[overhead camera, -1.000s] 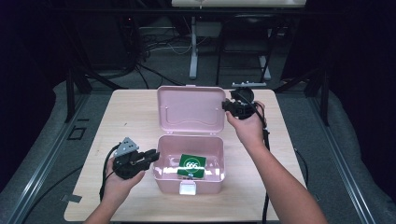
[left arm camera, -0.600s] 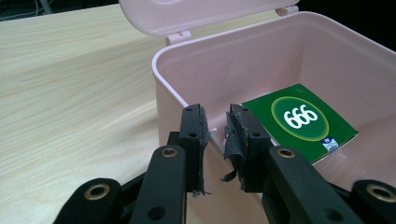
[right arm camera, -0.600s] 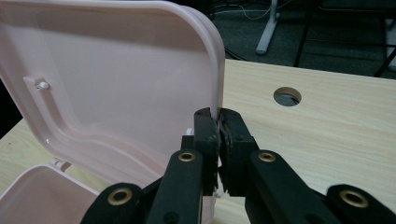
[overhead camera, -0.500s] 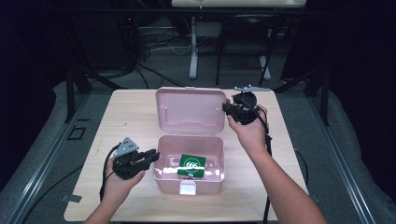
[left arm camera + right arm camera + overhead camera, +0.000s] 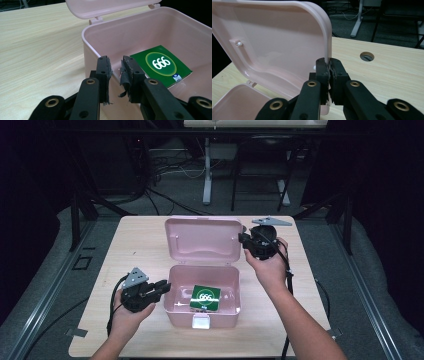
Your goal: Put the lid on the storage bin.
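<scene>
Smooth, faintly glossy pink plastic box [image 5: 202, 292]; matt pale wood-grain tabletop [image 5: 140, 245]; green card packet [image 5: 161, 65], possibly glossy.

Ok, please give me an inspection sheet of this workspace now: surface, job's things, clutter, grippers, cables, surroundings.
Surface: light wooden table, with a round hole.
Job's things: pink box, lid open; green packet marked 666 inside.
Clutter: nothing seen.
Grippers: left gripper straddles the box's side wall, pads apart; right gripper shut on the lid's edge.
Cables: one trails from each gripper; more on the floor behind.
Surroundings: dark room, metal frame legs.
</scene>
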Demonstrator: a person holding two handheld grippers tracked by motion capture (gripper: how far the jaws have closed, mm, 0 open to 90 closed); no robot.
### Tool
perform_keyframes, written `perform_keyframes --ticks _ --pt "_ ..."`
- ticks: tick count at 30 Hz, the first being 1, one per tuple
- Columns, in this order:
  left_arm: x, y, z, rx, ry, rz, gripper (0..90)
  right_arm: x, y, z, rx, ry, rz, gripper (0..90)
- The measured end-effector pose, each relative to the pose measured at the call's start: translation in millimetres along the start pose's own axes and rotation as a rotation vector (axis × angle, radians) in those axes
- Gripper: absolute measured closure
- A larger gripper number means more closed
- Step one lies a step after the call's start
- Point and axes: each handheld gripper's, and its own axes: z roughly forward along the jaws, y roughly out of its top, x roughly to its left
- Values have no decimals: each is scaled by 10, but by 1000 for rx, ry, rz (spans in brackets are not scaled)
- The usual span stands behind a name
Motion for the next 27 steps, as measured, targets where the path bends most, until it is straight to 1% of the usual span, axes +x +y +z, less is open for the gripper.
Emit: perform_keyframes --ticks 5,7,10,16,19,22,27 --pt "2 -1 -1 -1 -2 -1 756 -4 -51 -29 -24 7 -6 864" --pt "3 -2 -2 -1 -3 -4 756 3 -58 -38 -26 4 -11 864" --pt "12 0 0 -2 -8 -9 755 27 -88 -68 -42 1 -27 863" --pt "24 9 5 4 -10 -8 750 65 -129 -120 -58 -6 -52 863" --pt "25 13 10 0 -10 -9 745 66 -147 -132 -65 -5 -52 862" --pt "32 29 6 -2 -8 -4 736 52 -190 -143 -84 5 -45 859" --pt "39 66 -5 -23 -8 -8 721 48 -222 -163 -99 18 -31 853"
